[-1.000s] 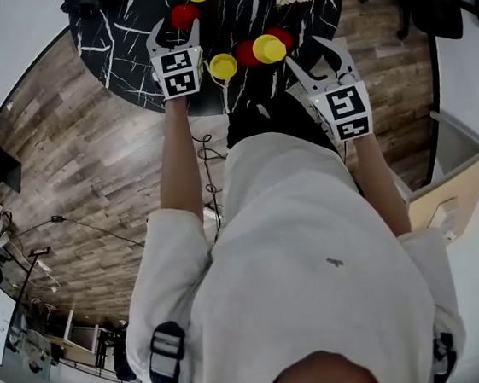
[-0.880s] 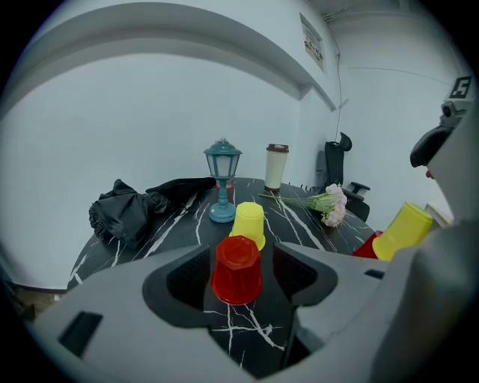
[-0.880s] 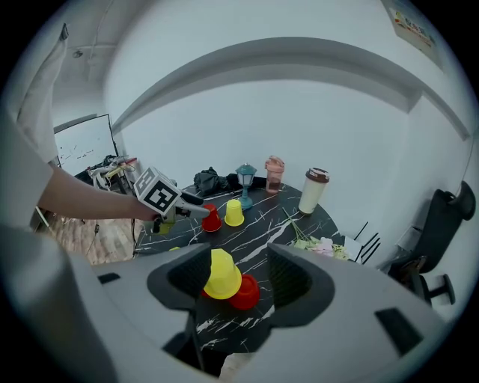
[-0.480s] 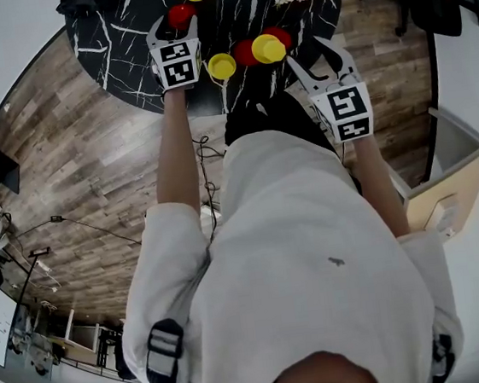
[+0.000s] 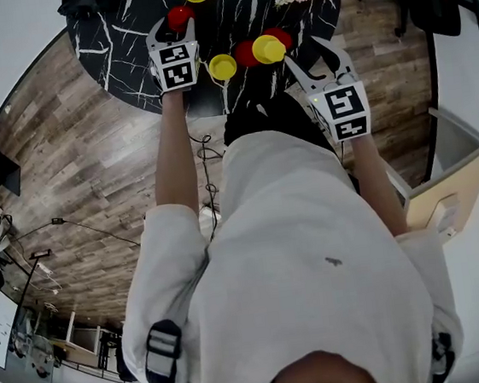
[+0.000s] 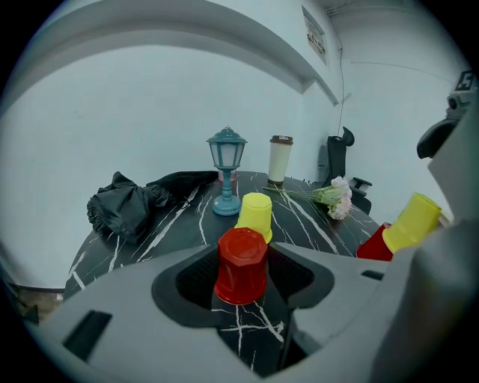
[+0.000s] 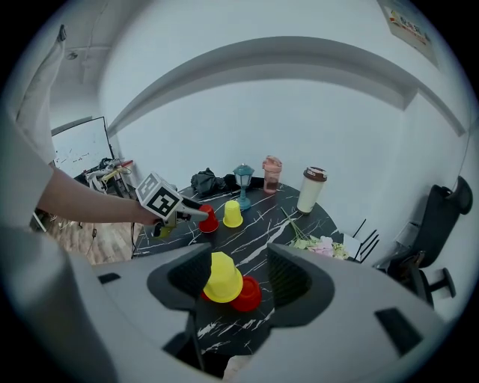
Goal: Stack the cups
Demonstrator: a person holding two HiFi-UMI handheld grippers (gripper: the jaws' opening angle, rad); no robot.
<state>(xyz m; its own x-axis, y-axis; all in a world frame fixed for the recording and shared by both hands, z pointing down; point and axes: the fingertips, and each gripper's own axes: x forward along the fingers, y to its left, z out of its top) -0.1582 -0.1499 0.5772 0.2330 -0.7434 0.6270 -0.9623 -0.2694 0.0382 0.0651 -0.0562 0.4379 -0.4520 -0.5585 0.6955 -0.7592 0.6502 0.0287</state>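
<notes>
Left gripper [image 5: 173, 32]: grey jaws just closing round faceted glossy red cup [image 6: 241, 265], inverted, frame centre; textured black pads not pressing. Right gripper [image 5: 308, 54]: jaws spread, empty. Tilted yellow cup [image 7: 222, 277] ahead, lower centre. Black white-veined marble table [image 5: 120, 45].

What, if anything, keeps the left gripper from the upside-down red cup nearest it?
Likely nothing, so yes. The red cup already stands between the open jaws of the left gripper, which have just been closing; the pads look short of it. The yellow cup sits behind.
</notes>
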